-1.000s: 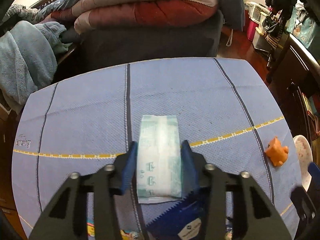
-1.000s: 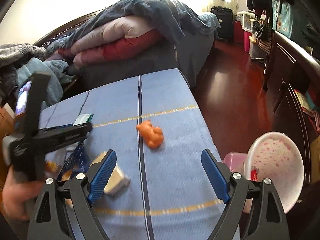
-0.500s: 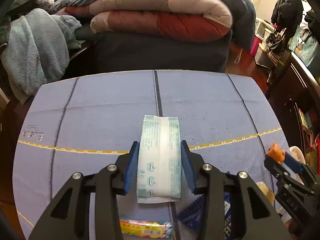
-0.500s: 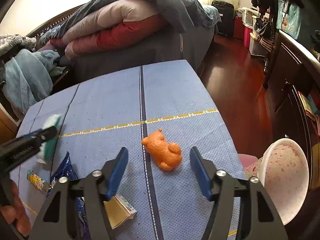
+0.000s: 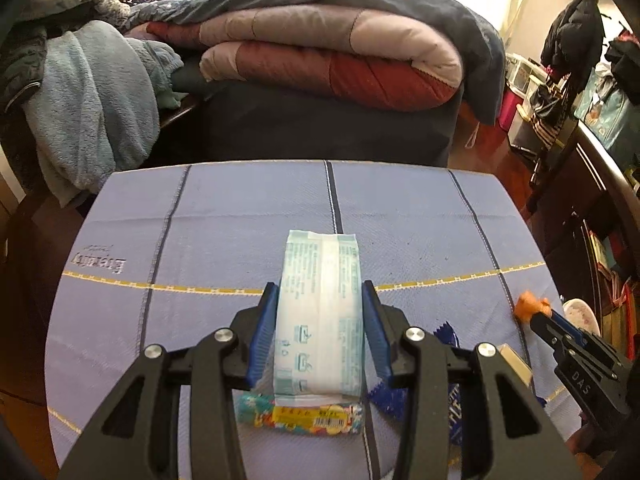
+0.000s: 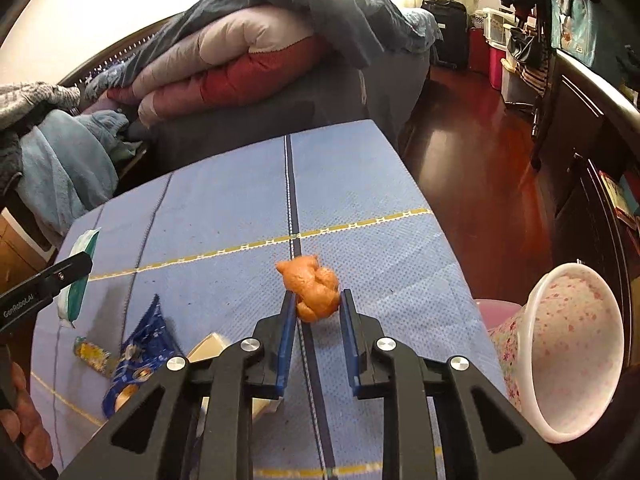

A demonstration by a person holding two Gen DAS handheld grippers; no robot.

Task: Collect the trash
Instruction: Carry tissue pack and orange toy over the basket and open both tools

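A white and green tissue pack (image 5: 320, 280) hangs above the blue-clothed table (image 5: 240, 220), and my left gripper (image 5: 320, 292) is shut on its sides. The same pack (image 6: 78, 276) shows at the left of the right wrist view. An orange crumpled piece (image 6: 310, 280) lies on the cloth's dark stripe. My right gripper (image 6: 317, 300) is closing on it, and both blue pads touch its near end. In the left wrist view that piece (image 5: 528, 307) sits at the right gripper's tip, far right.
A colourful candy wrapper (image 5: 300, 414), a blue foil wrapper (image 6: 140, 348) and a tan box (image 6: 208, 348) lie on the near part of the cloth. A white flowered bin (image 6: 576, 356) stands off the table's right edge. Piled bedding (image 5: 320, 60) lies beyond the far edge.
The right gripper's jaws have gone from wide apart to closed around the orange piece. The left gripper has risen with the tissue pack, uncovering the candy wrapper below.
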